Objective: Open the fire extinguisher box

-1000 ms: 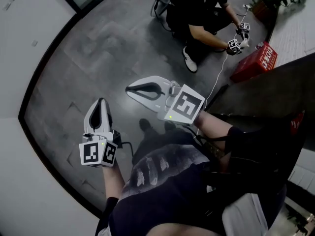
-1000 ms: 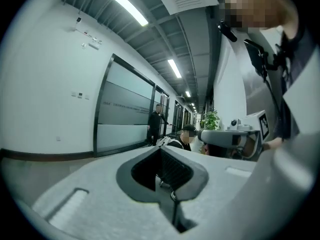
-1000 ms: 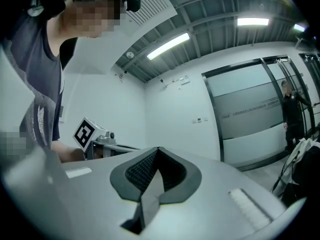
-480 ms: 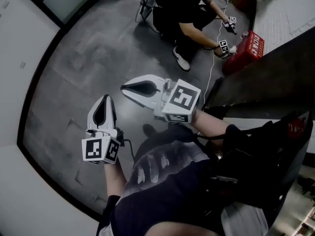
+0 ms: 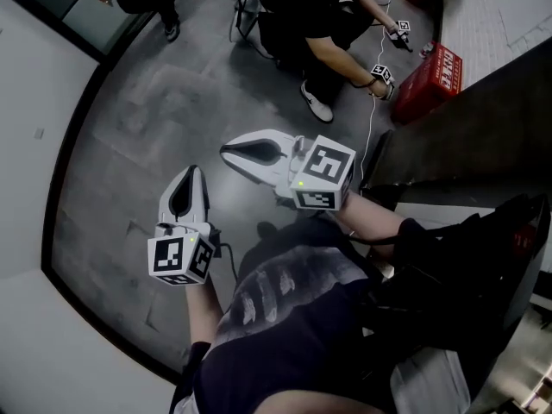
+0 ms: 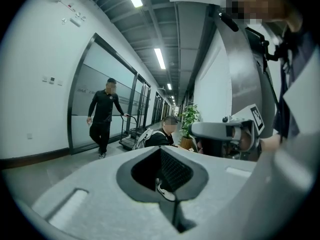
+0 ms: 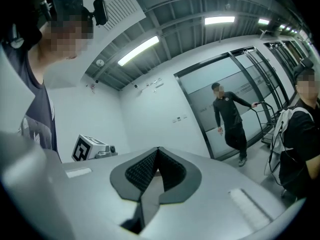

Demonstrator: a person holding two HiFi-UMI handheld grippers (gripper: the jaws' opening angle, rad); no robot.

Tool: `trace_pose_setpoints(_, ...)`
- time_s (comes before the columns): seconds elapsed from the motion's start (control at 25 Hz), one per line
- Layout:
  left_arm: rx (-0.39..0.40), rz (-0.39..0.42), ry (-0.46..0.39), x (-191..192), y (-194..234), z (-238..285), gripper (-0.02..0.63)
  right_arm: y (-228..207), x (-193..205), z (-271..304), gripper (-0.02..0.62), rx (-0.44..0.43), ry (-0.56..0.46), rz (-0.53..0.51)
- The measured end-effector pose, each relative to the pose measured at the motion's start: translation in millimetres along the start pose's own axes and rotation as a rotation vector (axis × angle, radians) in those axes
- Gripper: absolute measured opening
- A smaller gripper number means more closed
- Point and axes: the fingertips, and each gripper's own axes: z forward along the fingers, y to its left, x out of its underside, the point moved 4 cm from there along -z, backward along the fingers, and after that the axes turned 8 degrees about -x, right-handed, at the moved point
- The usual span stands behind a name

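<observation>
— So, what do your grippers hold?
— Nothing. My left gripper (image 5: 191,172) has its jaws pressed together on empty air above the grey floor (image 5: 129,145). My right gripper (image 5: 228,153), just beside it, is likewise closed and empty.
— And the fire extinguisher box (image 5: 438,74)?
— Red, on the floor, well apart from both grippers. It sits off beyond my right gripper's marker cube (image 5: 323,175), beside a crouching person (image 5: 302,20).

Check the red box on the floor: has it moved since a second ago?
No. The red box still lies against the foot of the dark wall; it only sits higher in the head view because the camera shifted.
</observation>
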Motion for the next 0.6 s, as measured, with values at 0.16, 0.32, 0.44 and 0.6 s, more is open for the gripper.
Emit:
trace_pose_setpoints(0.16,0.006,0.005,0.002,-14,-13,27,0.002,-28,-11,-17,0.002,0.015,-0.018,0.025)
trace_pose_setpoints(0.32,0.004,0.016,0.009,-20,-27,49,0.002,-48,-16,-26,0.002,0.015,-0.026,0.028)
trace_pose_setpoints(0.44,0.01,0.035,0.031,-18,-30,64,0.002,-61,-19,-30,0.002,0.014,-0.026,0.028)
trace_pose_setpoints(0.6,0.016,0.054,0.039,-17,-29,78,0.002,-74,-25,-33,0.002,0.014,-0.025,0.025)
